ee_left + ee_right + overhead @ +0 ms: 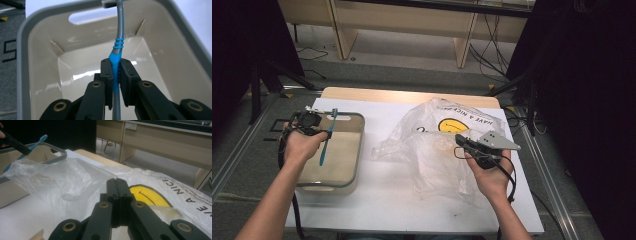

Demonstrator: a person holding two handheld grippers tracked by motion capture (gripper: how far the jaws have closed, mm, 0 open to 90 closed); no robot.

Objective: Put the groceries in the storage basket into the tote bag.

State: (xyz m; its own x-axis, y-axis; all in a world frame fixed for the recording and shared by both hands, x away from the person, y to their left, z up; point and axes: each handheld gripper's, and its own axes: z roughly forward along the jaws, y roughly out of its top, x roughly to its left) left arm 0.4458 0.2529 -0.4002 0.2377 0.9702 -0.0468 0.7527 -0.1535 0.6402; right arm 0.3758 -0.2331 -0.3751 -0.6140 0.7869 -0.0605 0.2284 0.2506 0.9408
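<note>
My left gripper (327,132) (115,63) is shut on a blue and grey toothbrush (325,146) (120,27), clamped at the blue part of its handle. The brush hangs over a beige bin with a grey rim (360,145) (22,50), its bristle end toward the bin's far handle slot. In the right gripper view the toothbrush (38,141) and bin (56,157) appear at upper left. My right gripper (458,139) (117,182) is shut with its jaws together, just above a crumpled clear plastic bag (432,160) (70,180) printed with a yellow smiley face (453,125).
A white sheet (382,195) covers the table, with bare room between the bin and the bag and along the front edge. Wooden furniture (402,20) and floor cables stand beyond the far edge. Dark curtains hang on both sides.
</note>
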